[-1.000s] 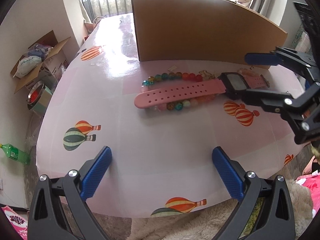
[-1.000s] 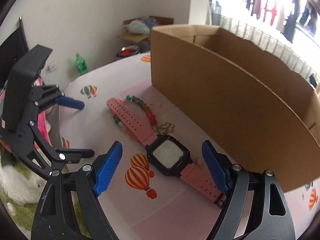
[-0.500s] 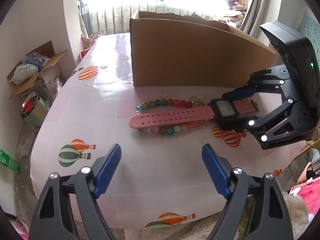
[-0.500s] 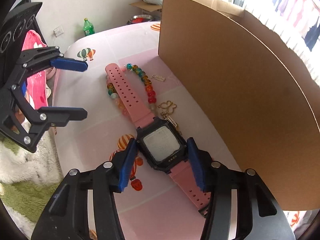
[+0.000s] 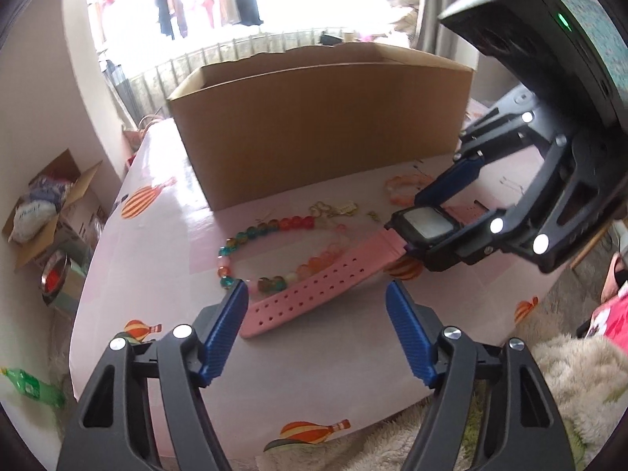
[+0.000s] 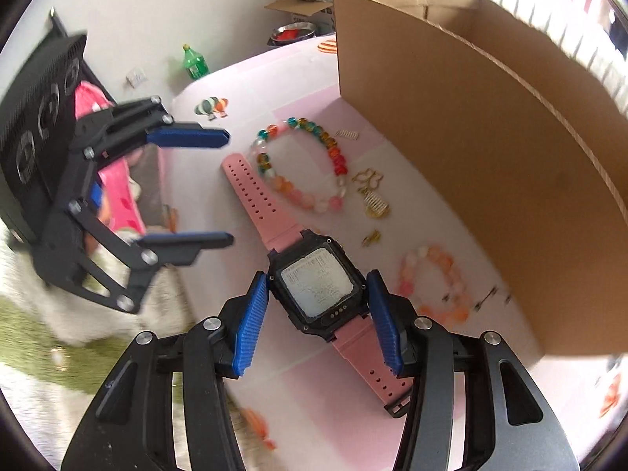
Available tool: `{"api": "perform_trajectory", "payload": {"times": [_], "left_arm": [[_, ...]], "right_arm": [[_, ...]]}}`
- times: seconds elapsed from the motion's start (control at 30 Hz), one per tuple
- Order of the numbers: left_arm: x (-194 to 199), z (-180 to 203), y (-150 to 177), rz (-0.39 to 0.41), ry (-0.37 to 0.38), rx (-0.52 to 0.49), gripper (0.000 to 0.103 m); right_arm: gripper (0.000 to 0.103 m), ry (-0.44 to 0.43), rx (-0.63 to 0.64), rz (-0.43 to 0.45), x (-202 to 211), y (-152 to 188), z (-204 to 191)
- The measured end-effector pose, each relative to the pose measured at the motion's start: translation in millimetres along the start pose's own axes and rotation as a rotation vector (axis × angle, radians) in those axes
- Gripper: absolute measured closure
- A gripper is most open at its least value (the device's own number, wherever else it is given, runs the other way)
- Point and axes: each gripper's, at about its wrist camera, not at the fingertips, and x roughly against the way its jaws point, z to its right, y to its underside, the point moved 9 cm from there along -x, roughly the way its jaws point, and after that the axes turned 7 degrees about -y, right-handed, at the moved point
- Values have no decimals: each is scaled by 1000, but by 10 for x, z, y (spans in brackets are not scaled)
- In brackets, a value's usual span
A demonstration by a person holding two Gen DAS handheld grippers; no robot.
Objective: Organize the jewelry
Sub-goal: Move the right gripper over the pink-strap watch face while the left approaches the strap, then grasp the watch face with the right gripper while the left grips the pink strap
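Note:
A pink-strapped watch with a black case lies on the pink balloon-print table. My right gripper is shut on the case, one blue pad on each side; the left wrist view shows this gripper at the right. The long strap runs toward my left gripper, whose jaws are closing with the strap's free end between them, untouched. Beside the strap lies a multicoloured bead bracelet, opened into a ring. A pink-orange bead bracelet and gold charms lie nearer the cardboard box.
The open cardboard box stands along the table's far side, close behind the jewelry. A small clip lies by its wall. On the floor are a green bottle, a box of clutter and a fluffy rug.
My right gripper has closed onto the watch case. The left gripper has come in to the strap's free end with narrower jaws. The strap has come off the bead bracelet.

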Motion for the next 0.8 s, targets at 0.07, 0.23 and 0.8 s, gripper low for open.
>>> {"api": "perform_trajectory", "payload": {"times": [0.07, 0.23, 0.8], "left_arm": [[-14, 83, 18, -14, 8, -42, 39], [-62, 253, 52, -19, -8, -148, 55], [-138, 274, -33, -98, 129, -66, 93]], "right_arm": [[55, -50, -50, -3, -15, 42, -9], [55, -122, -111, -6, -67, 185, -40], [55, 115, -113, 117, 165, 540, 27]]}}
